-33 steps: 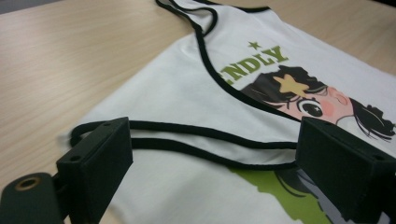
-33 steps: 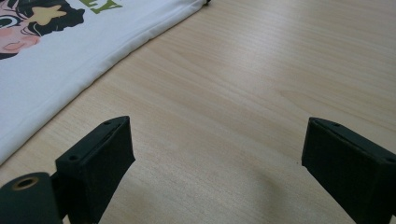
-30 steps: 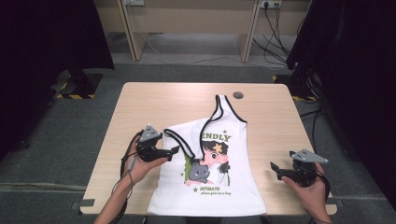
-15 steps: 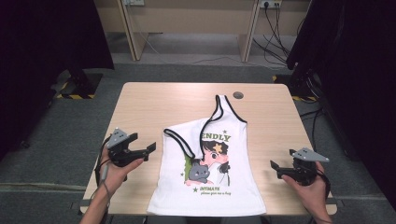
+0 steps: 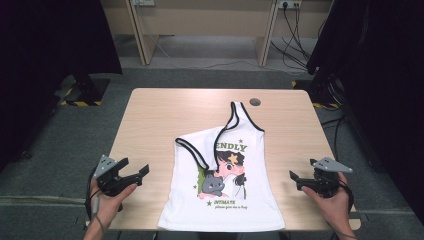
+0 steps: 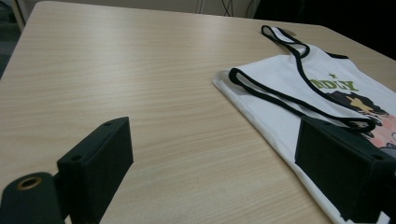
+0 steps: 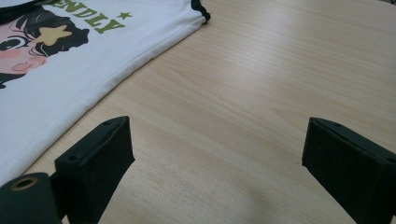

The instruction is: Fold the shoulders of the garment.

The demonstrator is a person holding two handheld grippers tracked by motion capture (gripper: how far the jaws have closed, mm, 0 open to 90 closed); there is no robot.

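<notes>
A white tank top [image 5: 225, 200] with black trim and a cartoon print lies flat in the middle of the wooden table [image 5: 165, 120]. Its left shoulder strap [image 5: 192, 150] is folded inward over the chest, and the other strap [image 5: 245, 115] reaches toward the far edge. My left gripper [image 5: 141, 175] is open over bare wood left of the shirt, near the front edge, holding nothing. In the left gripper view the tank top [image 6: 299, 84] lies ahead to the right of the left gripper [image 6: 215, 140]. My right gripper [image 5: 295, 181] is open and holds nothing, with the tank top [image 7: 70, 60] to the left of the right gripper [image 7: 217, 135].
A small dark round cap [image 5: 255, 102] sits in the tabletop near the far edge. Bare wood runs along both sides of the shirt. Cables [image 5: 295, 20] and desk legs stand on the floor behind the table, with dark curtains at both sides.
My left gripper has drawn back from the shirt's left shoulder, leftward and toward the front edge, open. The shirt and the right gripper have stayed put.
</notes>
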